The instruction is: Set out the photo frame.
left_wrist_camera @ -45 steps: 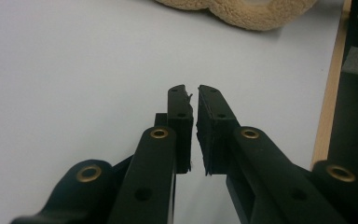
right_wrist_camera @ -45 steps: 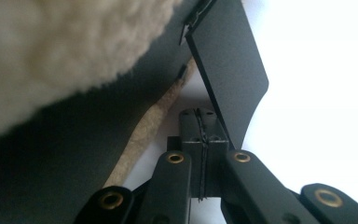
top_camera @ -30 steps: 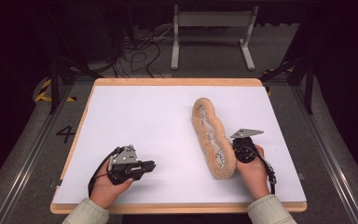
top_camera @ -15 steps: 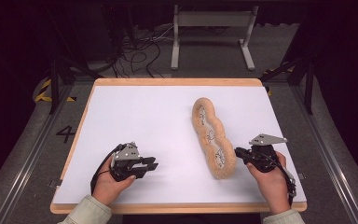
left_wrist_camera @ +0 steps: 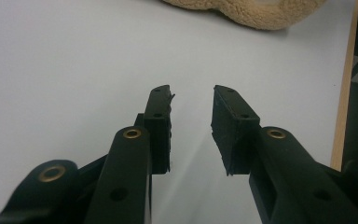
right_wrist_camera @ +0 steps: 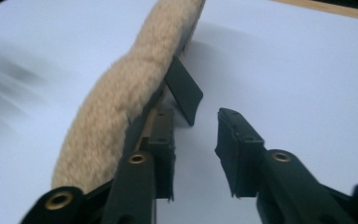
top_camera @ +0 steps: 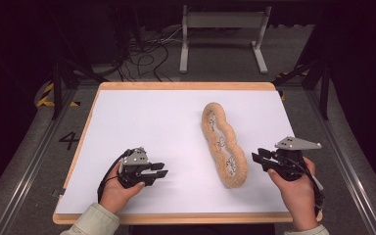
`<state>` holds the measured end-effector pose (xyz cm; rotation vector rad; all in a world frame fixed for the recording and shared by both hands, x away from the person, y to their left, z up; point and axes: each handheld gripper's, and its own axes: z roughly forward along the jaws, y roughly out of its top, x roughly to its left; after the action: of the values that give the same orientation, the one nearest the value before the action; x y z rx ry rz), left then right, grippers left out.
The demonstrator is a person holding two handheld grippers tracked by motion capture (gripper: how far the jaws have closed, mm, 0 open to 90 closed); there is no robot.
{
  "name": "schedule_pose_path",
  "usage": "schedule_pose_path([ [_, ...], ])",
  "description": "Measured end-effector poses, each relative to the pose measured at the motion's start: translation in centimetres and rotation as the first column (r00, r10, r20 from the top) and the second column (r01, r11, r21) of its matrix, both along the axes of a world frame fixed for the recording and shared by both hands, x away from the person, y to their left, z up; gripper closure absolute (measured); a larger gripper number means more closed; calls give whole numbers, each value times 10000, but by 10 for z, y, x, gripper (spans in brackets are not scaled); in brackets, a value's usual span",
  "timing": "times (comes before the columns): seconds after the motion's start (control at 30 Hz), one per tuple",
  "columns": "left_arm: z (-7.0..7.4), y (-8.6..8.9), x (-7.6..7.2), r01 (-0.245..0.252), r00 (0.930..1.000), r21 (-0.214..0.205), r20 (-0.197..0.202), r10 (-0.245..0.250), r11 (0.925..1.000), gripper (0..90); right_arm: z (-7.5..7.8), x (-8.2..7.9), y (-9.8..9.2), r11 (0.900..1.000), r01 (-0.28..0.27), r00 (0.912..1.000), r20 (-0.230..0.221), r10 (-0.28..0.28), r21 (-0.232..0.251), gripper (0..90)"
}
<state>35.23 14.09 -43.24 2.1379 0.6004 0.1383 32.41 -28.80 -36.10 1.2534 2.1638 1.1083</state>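
Lying on the white bench [top_camera: 142, 117], a long tan fleecy pad [top_camera: 223, 144] sits between the parted, empty left claw [top_camera: 160, 170] and right claw [top_camera: 257, 157].

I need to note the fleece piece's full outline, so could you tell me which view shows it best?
The high view: the fleece piece lies whole on the white mat, its lobed rim and patterned centre visible. The right gripper view shows its side edge close up, with a dark tab sticking out. The left gripper view catches just one end at the frame's top.

A lab or recording studio is showing itself here: loose cables [top_camera: 142, 61] are trailing beyond the worktop's [top_camera: 127, 112] far edge, beside a metal stand [top_camera: 223, 34] and hazard tape [top_camera: 46, 95].
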Motion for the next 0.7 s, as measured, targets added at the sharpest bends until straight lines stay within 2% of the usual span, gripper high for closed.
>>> schedule_pose_path([
  [0.07, 0, 0, 0, -38, 10000, 12, 31, 38, 10000, 682, 8, 7, 6, 10000, 15, 10000, 5, -15, 1, 575],
  [0.23, 0, 1, 0, -65, 10000, 22, 44, 65, 10000, 681, 19, 21, 16, 9998, -144, 9999, -85, 145, 105, 507],
  [0.27, 0, 2, 0, -51, 10000, 53, 49, 51, 10000, 681, 20, 26, 20, 9998, -144, 9996, -236, 147, 137, 484],
  [0.5, -1, 5, 1, -116, 9999, -23, -8, 116, 9999, 677, 15, 57, 38, 9990, -310, 9920, -1212, 346, 319, 378],
  [0.7, -1, 5, 0, -127, 9999, 26, 5, 127, 9999, 673, 11, 75, 51, 9996, -242, 9857, -1665, 268, 177, 346],
])
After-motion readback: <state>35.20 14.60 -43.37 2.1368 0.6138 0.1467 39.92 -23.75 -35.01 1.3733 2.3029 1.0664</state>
